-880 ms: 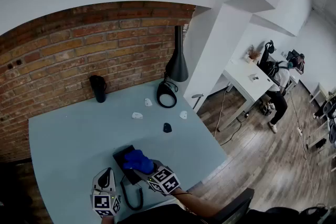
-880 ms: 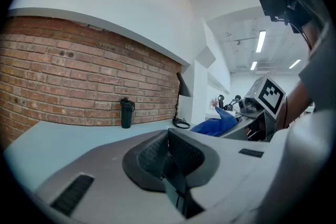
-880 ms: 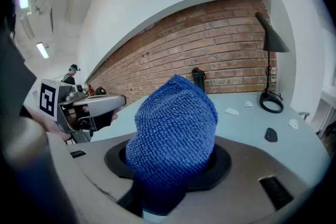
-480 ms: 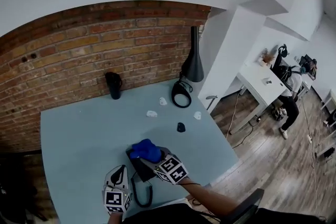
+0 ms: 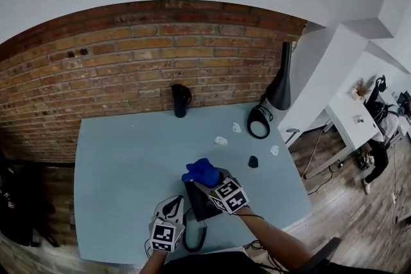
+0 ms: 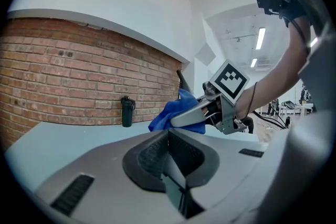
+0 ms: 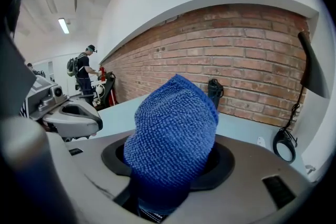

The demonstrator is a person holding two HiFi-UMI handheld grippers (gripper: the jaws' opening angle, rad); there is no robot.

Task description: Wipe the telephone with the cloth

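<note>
A black telephone lies near the front edge of the light blue table, and its cord loops toward me. My right gripper is shut on a bunched blue cloth, which sits over the telephone's far end. In the right gripper view the cloth fills the jaws and hides the telephone. My left gripper hovers just left of the telephone, jaws together with nothing between them. The left gripper view shows the cloth and the right gripper beyond the shut jaws.
A dark cup stands by the brick wall. A black lamp and a black ring sit at the far right corner. Small white pieces and a black knob lie mid-table. A person is at a distant white desk.
The head camera has swung, so the scene shifted right in view. My right gripper carried the cloth along the telephone toward its far end. The left gripper stayed beside the telephone.
</note>
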